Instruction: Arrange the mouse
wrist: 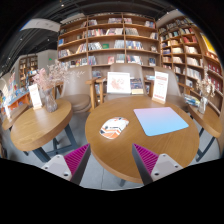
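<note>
— So where's the mouse (113, 127)?
— On the round counter (150, 150), left of the blue mat (160, 121), just beyond the hand-held gripper (109, 160).
— And the fingers (66, 160)?
— Spread apart, holding nothing, low before the counter's near edge.

white mouse (113, 127) flat on round wooden table, beside blue mousepad (160, 121)
</note>
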`<action>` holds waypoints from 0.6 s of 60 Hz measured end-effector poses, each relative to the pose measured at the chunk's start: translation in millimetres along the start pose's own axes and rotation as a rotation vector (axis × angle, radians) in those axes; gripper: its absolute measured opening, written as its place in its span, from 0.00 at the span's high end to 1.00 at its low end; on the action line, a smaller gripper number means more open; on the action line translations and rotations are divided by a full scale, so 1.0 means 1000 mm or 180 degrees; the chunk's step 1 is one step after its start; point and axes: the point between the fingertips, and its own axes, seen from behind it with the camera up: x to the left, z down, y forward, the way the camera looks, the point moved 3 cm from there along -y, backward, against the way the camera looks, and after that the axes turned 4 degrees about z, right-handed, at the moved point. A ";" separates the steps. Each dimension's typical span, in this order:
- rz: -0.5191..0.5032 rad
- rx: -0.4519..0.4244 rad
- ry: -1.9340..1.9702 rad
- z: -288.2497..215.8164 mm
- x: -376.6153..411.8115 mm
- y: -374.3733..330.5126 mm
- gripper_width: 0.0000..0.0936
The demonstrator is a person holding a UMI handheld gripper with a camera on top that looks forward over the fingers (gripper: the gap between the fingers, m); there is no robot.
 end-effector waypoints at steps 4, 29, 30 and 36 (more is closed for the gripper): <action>0.0012 -0.0006 -0.0015 0.002 0.004 0.011 0.08; 0.0111 0.0138 0.0031 -0.008 0.010 0.085 0.09; 0.0119 0.0147 0.0032 -0.008 0.010 0.088 0.09; 0.0139 0.0211 0.0041 -0.012 0.011 0.105 0.09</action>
